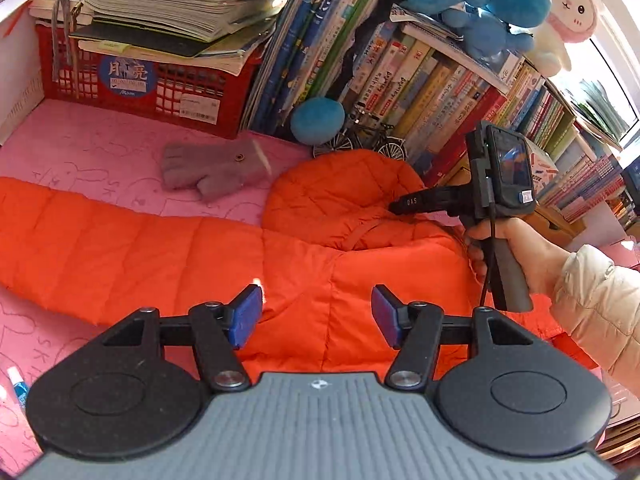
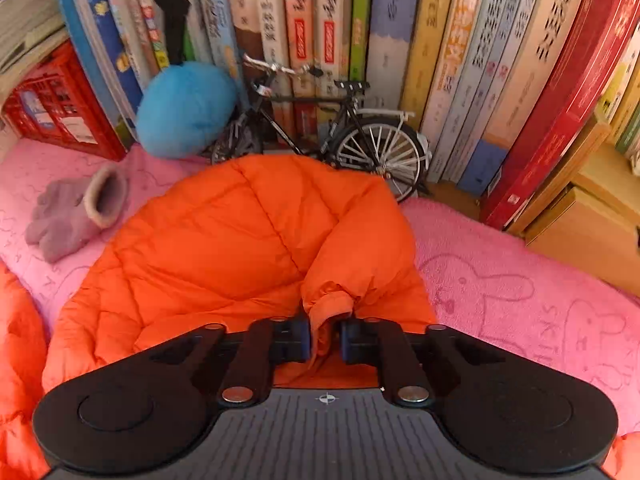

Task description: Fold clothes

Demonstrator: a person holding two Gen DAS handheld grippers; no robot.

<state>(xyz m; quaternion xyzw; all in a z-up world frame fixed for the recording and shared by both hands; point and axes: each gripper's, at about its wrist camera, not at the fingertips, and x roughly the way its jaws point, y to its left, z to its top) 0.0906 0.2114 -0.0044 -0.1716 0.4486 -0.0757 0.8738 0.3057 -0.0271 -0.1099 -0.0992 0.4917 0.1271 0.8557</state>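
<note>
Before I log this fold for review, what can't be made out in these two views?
- Jacket: hem and right sleeve hidden in the left view by the left gripper body and the hand; left cuff cut off at the frame's left edge.
- Right gripper: right view, how much fabric sits between the jaws; a bunched fold covers it.
- Book titles: blurred.
- Tube: cut off, left view.

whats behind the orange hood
A model bicycle stands behind the hood, against a row of books. The hood hides the bicycle's lower front wheel.
</note>
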